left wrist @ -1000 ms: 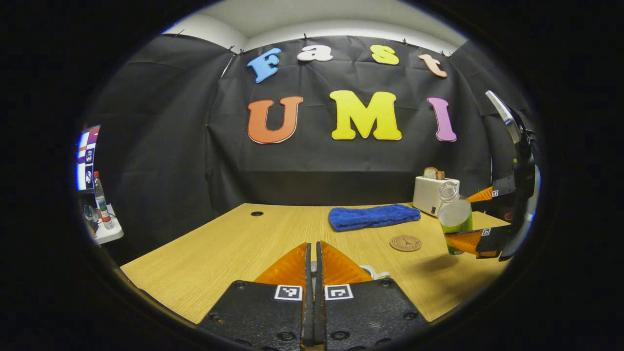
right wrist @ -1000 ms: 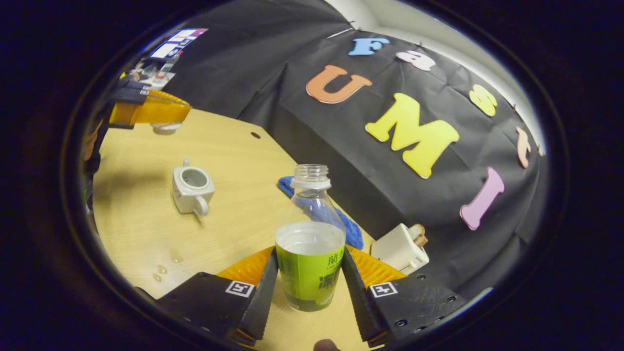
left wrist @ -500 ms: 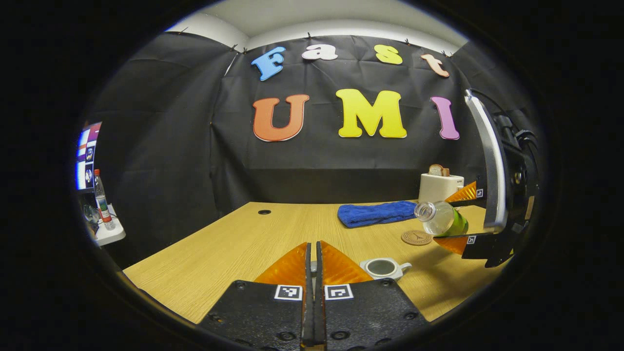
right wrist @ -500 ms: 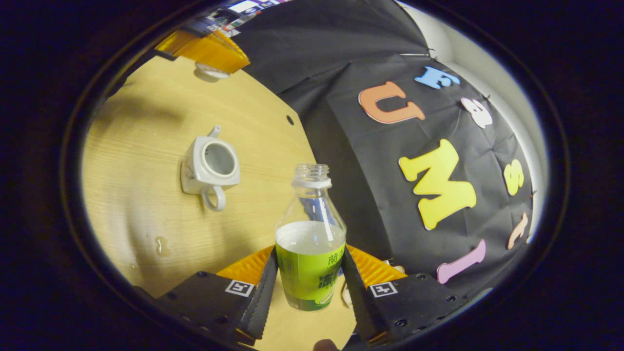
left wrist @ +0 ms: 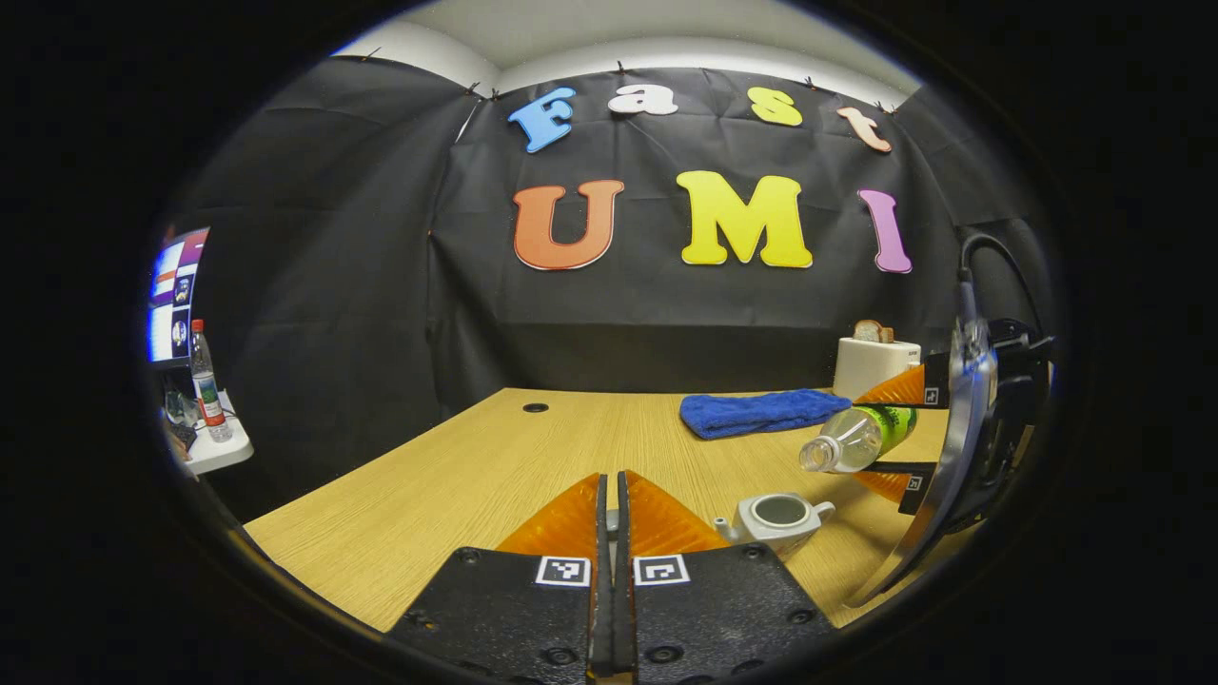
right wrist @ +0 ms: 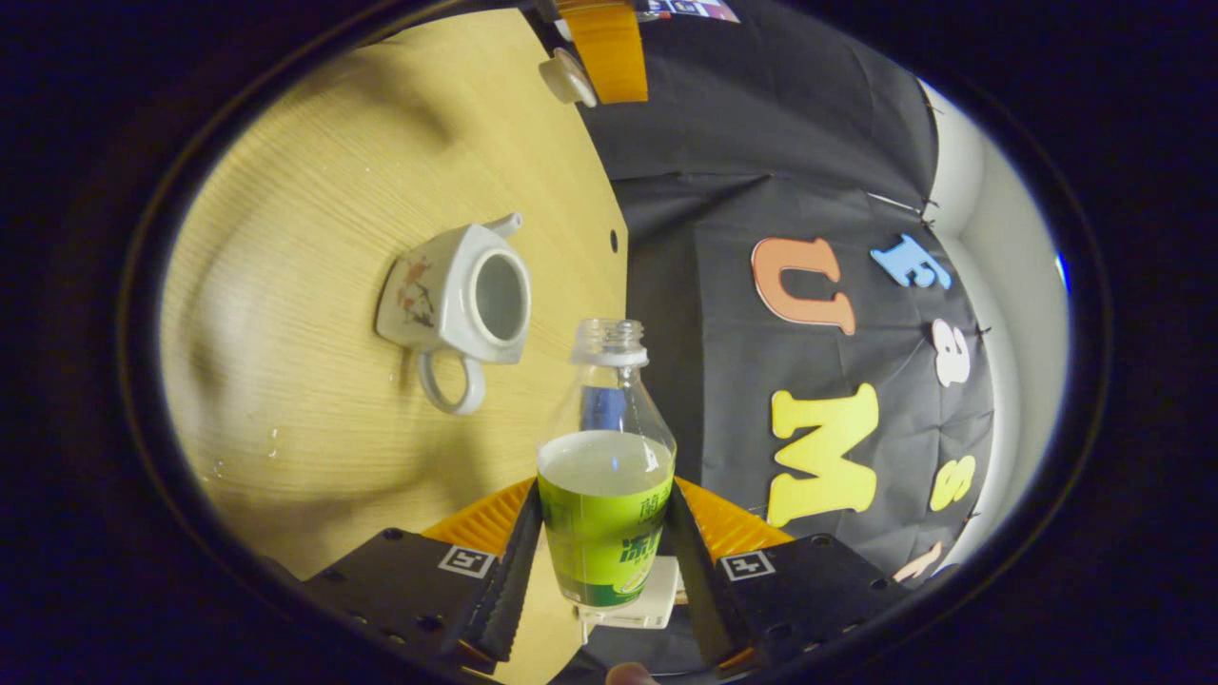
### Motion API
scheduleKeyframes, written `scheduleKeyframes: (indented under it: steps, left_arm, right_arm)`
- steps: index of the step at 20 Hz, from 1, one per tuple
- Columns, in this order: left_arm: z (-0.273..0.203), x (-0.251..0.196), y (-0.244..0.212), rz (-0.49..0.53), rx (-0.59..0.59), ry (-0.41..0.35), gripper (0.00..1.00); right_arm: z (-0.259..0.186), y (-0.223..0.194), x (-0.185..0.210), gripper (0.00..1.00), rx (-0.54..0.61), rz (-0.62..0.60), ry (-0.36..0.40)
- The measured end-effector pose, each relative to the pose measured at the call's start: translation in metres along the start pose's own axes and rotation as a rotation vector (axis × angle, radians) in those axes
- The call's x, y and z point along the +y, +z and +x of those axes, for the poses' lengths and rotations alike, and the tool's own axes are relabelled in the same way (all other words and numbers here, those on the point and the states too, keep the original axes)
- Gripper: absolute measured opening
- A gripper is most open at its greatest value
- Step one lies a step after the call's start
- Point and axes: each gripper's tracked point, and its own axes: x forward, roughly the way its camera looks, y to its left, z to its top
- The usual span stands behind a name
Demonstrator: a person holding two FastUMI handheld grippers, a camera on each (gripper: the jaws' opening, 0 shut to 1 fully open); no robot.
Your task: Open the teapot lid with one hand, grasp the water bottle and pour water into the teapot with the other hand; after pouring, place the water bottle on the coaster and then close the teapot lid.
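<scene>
Pinching the water bottle (right wrist: 606,514), our right gripper (right wrist: 603,561) tips its uncapped mouth toward the open teapot (left wrist: 777,517) near the desk's (left wrist: 457,476) front edge. Our left gripper (left wrist: 612,495), fingers pressed together, apparently grips the lid (right wrist: 568,76).

Recording booth: black cloth wall (left wrist: 314,285), wooden table (left wrist: 457,476), monitor (left wrist: 169,295) at side

Even overhead light, fairly bright; soft shadows pool on the wooden table (right wrist: 314,162); strong fisheye bending toward the edges; centres sharp, rims dim and slightly smeared.
</scene>
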Motion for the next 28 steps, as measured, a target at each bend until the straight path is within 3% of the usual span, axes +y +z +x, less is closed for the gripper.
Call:
scheduleKeyframes:
  steps: [12,28]
  left_arm:
    - [-0.001,0.007,-0.008,-0.002,0.022,-0.001,0.03]
    - [-0.001,0.008,-0.011,-0.005,0.038,-0.003,0.02]
  right_arm:
    - [0.005,0.012,-0.012,0.71,-0.049,-0.316,-0.094]
    - [0.004,0.022,-0.029,0.72,-0.068,-0.478,-0.156]
